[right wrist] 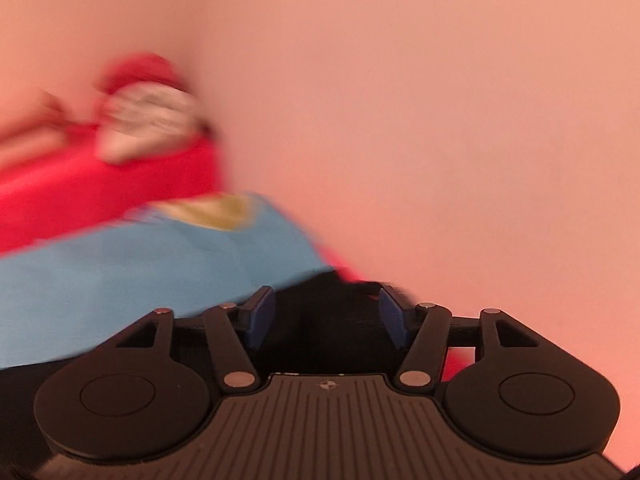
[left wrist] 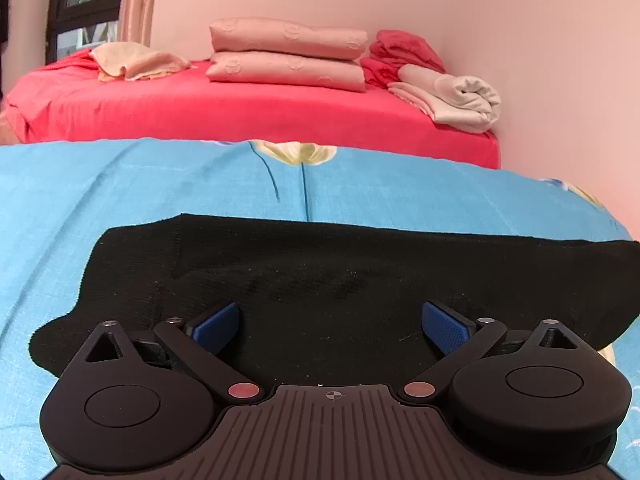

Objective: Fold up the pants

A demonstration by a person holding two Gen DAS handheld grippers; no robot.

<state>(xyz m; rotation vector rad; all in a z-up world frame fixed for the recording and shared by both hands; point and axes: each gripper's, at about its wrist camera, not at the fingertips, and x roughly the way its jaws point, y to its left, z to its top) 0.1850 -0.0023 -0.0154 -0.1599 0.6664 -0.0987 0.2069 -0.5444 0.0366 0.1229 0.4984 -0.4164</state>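
Black pants (left wrist: 320,276) flat on blue floral sheet (left wrist: 160,184). Left tool (left wrist: 331,326) wide open above them, gripping nothing. Right tool (right wrist: 327,314) open, empty; view blurred.

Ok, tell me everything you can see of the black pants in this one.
The black pants are a dark, matte knit-looking fabric with specks of lint, lying flat on the blue flowered sheet. In the left wrist view they spread wide across the sheet, with a soft fold ridge on the left part and a rounded edge at lower left. The left gripper stands open above them, pads apart, pinching nothing. The blurred right wrist view shows black cloth beyond the open right gripper.
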